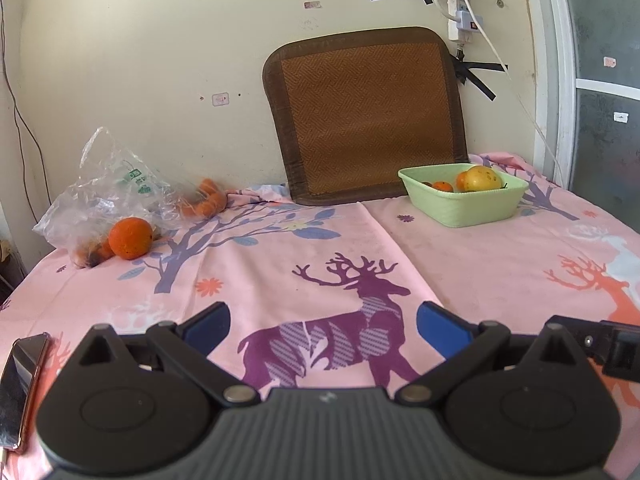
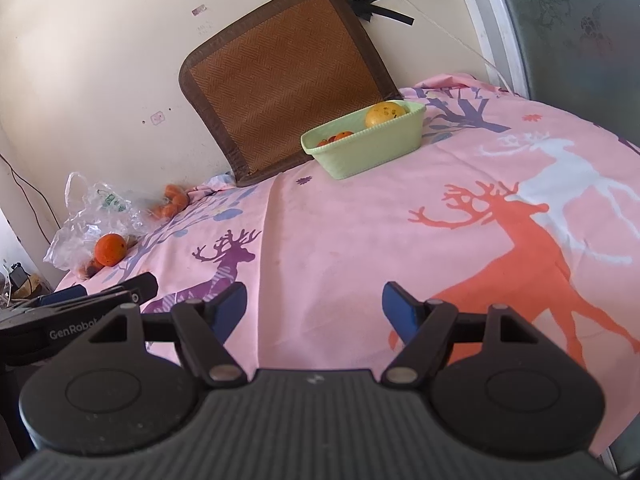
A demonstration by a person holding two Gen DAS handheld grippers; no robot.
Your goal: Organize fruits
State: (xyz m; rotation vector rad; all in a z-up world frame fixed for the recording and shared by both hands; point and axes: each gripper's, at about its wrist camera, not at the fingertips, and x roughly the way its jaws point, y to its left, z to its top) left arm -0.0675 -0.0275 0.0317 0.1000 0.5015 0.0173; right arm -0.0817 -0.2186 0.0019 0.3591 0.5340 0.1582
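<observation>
Both my left tool (image 1: pixel 323 326) and right tool (image 2: pixel 314 307) gape empty over the bench (image 1: pixel 460 264), the green basket (image 1: pixel 472 208) ahead-right already holding some fruit, while 1 orange (image 1: pixel 131 238) waits by the plastic bag (image 1: pixel 104 188) far ahead-left.

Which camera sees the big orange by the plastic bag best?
The left wrist view. There the orange looks bigger and nearer, sitting on the cloth against the plastic bag. The right wrist view shows the same orange smaller, far off to the left side.
</observation>
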